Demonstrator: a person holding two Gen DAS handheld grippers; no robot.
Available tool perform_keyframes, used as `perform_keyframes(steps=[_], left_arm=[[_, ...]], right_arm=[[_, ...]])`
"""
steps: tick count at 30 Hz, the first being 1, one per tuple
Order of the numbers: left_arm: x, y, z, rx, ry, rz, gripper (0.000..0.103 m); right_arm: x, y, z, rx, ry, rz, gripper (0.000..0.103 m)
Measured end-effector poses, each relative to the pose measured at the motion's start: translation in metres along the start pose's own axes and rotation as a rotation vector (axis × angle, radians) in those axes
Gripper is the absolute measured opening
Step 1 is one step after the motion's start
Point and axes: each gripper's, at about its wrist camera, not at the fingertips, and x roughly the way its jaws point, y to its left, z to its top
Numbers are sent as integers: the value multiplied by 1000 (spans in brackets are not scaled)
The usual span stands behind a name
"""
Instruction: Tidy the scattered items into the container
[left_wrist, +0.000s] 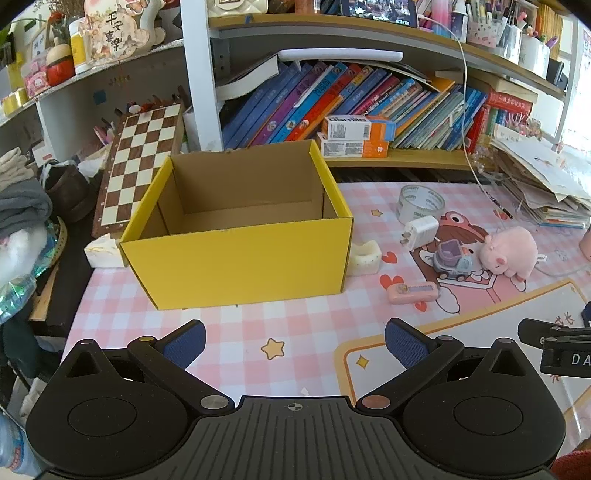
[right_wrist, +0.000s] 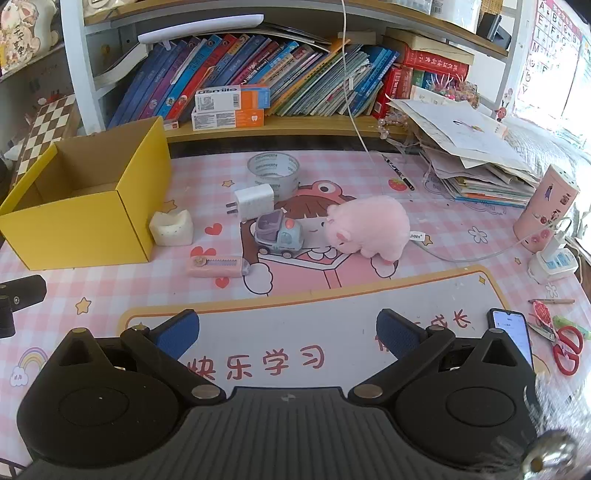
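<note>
My left gripper (left_wrist: 294, 341) is matte black, with blue textured pads (left_wrist: 184, 345) on angled black links, silver and copper pivot rivets, a ribbed centre plate and a small crosshair mark. My right gripper (right_wrist: 287, 332) is built alike.

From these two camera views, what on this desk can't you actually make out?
- Yellow cardboard box: in the left wrist view its front wall hides the near floor; in the right wrist view its side walls hide most of the inside.
- Dark smartphone: in the right wrist view its lower end is hidden behind the right hand-held gripper; its screen text is too small to read.
- Pink cylindrical case: cut off by the left wrist view's right edge.
</note>
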Motion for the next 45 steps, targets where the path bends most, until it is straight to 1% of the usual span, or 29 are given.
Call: perform_keyframes(steps=[19,45], left_arm=[[-1,2,-4,8,0,-13,103],[4,0,0,15,20,-6,103]], right_arm=[[-2,1,0,4,0,1,103],[3,1,1,4,14,3,103]])
